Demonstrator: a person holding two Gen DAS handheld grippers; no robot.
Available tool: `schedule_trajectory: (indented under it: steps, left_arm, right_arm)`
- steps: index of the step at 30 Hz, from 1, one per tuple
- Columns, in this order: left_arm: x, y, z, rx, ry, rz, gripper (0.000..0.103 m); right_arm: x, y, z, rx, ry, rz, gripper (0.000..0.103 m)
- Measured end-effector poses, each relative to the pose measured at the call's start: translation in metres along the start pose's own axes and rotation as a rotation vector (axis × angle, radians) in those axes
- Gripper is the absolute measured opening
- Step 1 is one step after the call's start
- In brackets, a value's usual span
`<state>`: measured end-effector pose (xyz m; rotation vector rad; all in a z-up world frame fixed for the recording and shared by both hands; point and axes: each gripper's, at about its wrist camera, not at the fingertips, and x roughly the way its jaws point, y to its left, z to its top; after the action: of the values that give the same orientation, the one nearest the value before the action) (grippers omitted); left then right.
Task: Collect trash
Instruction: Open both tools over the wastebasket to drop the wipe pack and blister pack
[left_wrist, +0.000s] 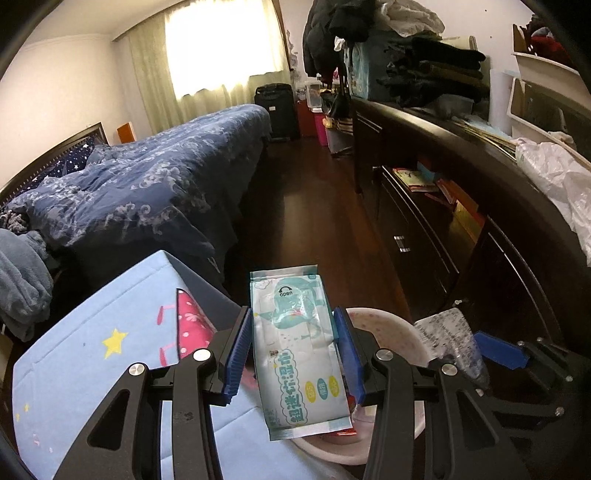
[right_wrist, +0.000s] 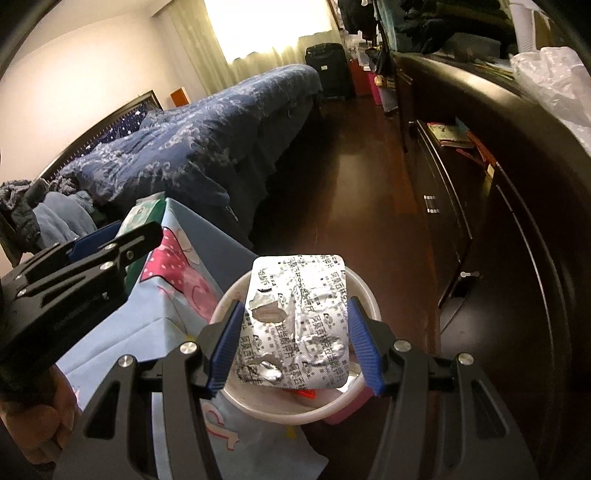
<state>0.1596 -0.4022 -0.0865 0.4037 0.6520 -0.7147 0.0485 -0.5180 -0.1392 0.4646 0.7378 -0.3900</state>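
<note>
Over the bin (right_wrist: 365, 295), the left claw (left_wrist: 293, 350) grips a wipes pack (left_wrist: 299, 354) and the right claw (right_wrist: 293, 345) a blister sheet (right_wrist: 295, 321), both pointing down toward 12 o'clock.

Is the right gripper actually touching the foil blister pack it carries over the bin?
Touching. The right wrist view shows the blister pack clamped between both blue pads of the right gripper, edges against each pad.

A: Wipes pack (left_wrist: 295, 347)? White-teal, yellow ovals. Blister sheet (right_wrist: 295, 321)?
B: Silver foil, dark print. Bin (right_wrist: 369, 295) pinkish-white. Cloth (left_wrist: 96, 332) light blue, yellow star. Bedspread (left_wrist: 155, 177) navy, pale floral.
</note>
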Motion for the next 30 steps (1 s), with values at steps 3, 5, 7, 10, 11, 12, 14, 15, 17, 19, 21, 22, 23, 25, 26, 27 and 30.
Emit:
schedule_trajectory:
  steps: [3,5,7,10,11,12,14,15,17,19,21,22,23,25,26,27,30]
  left_arm:
    - [0.007,-0.001,0.001,-0.001,0.006,-0.002,0.045]
    - [0.011,0.0,0.003,-0.011,0.014,-0.008,0.045]
    - [0.013,0.002,0.005,-0.02,0.019,-0.014,0.045]
    - [0.015,0.003,0.006,-0.03,0.022,-0.017,0.045]
    - [0.016,0.002,0.006,-0.032,0.025,-0.021,0.045]
    - [0.017,0.002,0.006,-0.035,0.03,-0.029,0.045]
    - [0.019,0.0,0.006,-0.036,0.039,-0.043,0.046]
    - [0.022,-0.001,0.006,-0.036,0.047,-0.048,0.046]
    - [0.027,0.001,0.007,-0.053,0.058,-0.06,0.063]
    - [0.03,0.005,0.007,-0.076,0.064,-0.077,0.092]
    - [0.028,0.014,0.007,-0.109,0.051,-0.084,0.095]
    - [0.027,0.016,0.007,-0.116,0.051,-0.081,0.096]
    - [0.026,0.02,0.007,-0.125,0.051,-0.078,0.097]
    - [0.02,0.031,0.006,-0.159,0.044,-0.072,0.098]
    - [0.016,0.036,0.005,-0.174,0.04,-0.072,0.098]
    - [0.01,0.044,0.004,-0.196,0.033,-0.069,0.098]
    - [-0.008,0.061,-0.004,-0.234,0.021,-0.054,0.099]
  right_arm:
    - [0.011,0.001,-0.001,-0.006,0.021,-0.01,0.057]
    - [0.015,0.0,-0.003,-0.007,0.031,-0.014,0.057]
    - [0.018,-0.001,-0.004,-0.006,0.036,-0.018,0.057]
    - [0.022,-0.001,-0.003,-0.007,0.041,-0.023,0.057]
    - [0.022,-0.001,-0.003,-0.009,0.041,-0.024,0.057]
    - [0.023,0.0,-0.002,-0.011,0.041,-0.027,0.057]
    - [0.028,0.003,-0.001,-0.027,0.047,-0.032,0.057]
    - [0.029,0.005,-0.001,-0.034,0.051,-0.032,0.057]
    - [0.035,0.009,-0.003,-0.053,0.06,-0.038,0.059]
    - [0.04,0.011,-0.004,-0.069,0.069,-0.055,0.061]
    - [0.043,0.011,-0.006,-0.073,0.073,-0.065,0.066]
    - [0.043,0.01,-0.007,-0.072,0.073,-0.069,0.069]
    - [0.043,0.01,-0.008,-0.072,0.074,-0.07,0.069]
    - [0.041,0.012,-0.009,-0.073,0.072,-0.064,0.069]
    - [0.038,0.014,-0.009,-0.074,0.064,-0.058,0.07]
    - [0.036,0.015,-0.009,-0.076,0.059,-0.053,0.074]
    - [0.036,0.027,-0.01,-0.103,0.082,-0.084,0.081]
